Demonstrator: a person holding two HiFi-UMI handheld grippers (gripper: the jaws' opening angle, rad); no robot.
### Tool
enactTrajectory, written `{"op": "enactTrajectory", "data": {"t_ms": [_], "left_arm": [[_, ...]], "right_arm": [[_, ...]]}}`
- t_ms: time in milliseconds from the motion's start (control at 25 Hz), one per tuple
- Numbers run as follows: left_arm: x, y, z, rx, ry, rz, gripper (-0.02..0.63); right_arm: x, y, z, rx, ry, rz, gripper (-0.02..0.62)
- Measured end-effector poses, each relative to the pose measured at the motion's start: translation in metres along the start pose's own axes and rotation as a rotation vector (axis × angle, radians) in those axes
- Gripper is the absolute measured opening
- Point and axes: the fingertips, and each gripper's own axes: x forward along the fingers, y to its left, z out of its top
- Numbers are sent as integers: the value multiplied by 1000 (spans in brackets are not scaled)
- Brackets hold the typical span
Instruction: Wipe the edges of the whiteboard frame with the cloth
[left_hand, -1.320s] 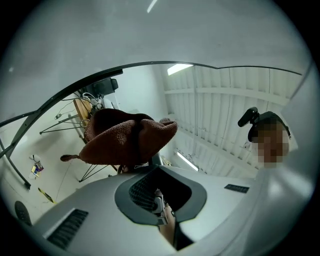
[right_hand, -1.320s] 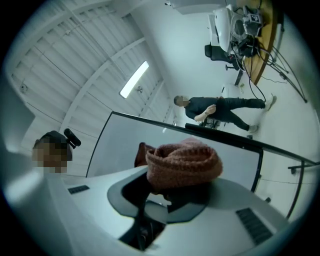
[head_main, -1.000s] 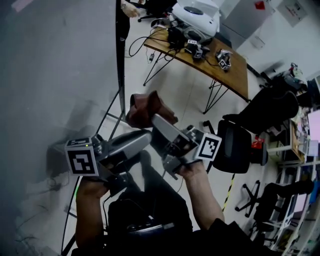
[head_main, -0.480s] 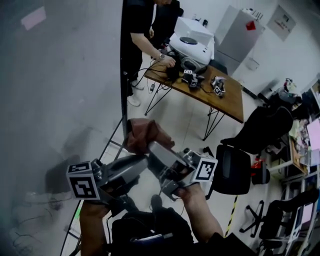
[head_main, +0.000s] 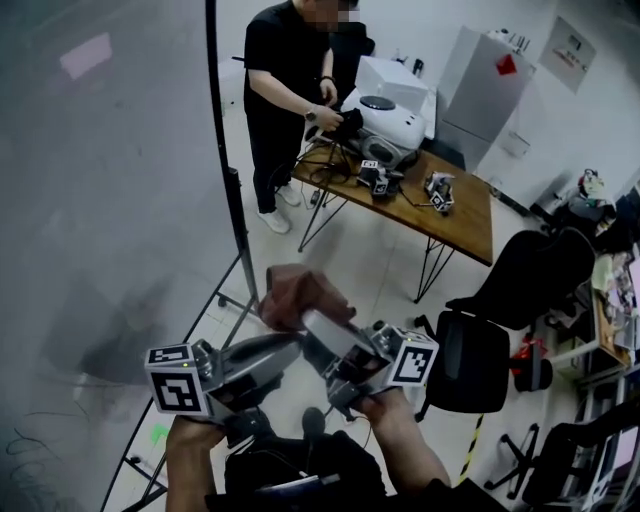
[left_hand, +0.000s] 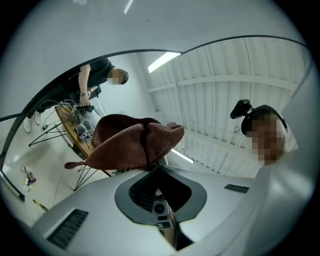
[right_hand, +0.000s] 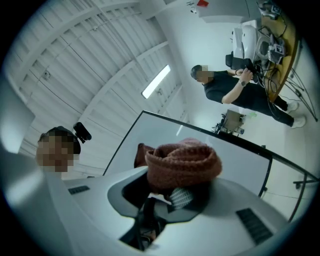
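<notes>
The whiteboard (head_main: 110, 180) fills the left of the head view, and its black frame edge (head_main: 222, 150) runs down to the cloth. A brown knitted cloth (head_main: 293, 292) is bunched against the lower part of that edge. My left gripper (head_main: 290, 345) reaches it from below left, and my right gripper (head_main: 312, 322) comes in from the right. Both are shut on it. In the left gripper view the cloth (left_hand: 132, 142) sits at the tips of my left gripper (left_hand: 152, 165), with the frame (left_hand: 60, 85) arcing behind. In the right gripper view the cloth (right_hand: 182, 162) covers my right gripper (right_hand: 172, 187).
A person in black (head_main: 285, 90) stands at a wooden table (head_main: 460, 215) with devices and a white machine (head_main: 390, 105). Black office chairs (head_main: 470, 355) stand to the right. The whiteboard stand's legs (head_main: 215, 315) and cables lie on the floor below the grippers.
The view has tilted up, and the person at the table has come into sight. Both grippers stay shut on the cloth at the frame edge, now a little lower in the picture.
</notes>
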Motion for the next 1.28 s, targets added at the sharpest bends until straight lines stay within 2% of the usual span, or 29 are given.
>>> {"op": "enactTrajectory", "data": {"t_ms": [440,800,1280], "left_arm": [[48,1,-45,12,3,73,-3],[56,4,-62,3,-35,118,-3],[43,-21,-53,45,-16,56,-5]], "right_arm": [[-56,8,15,43,28,47,86],[-74,10,14,85,52,97,86],[-55,35,8,17,48,102,86]]}}
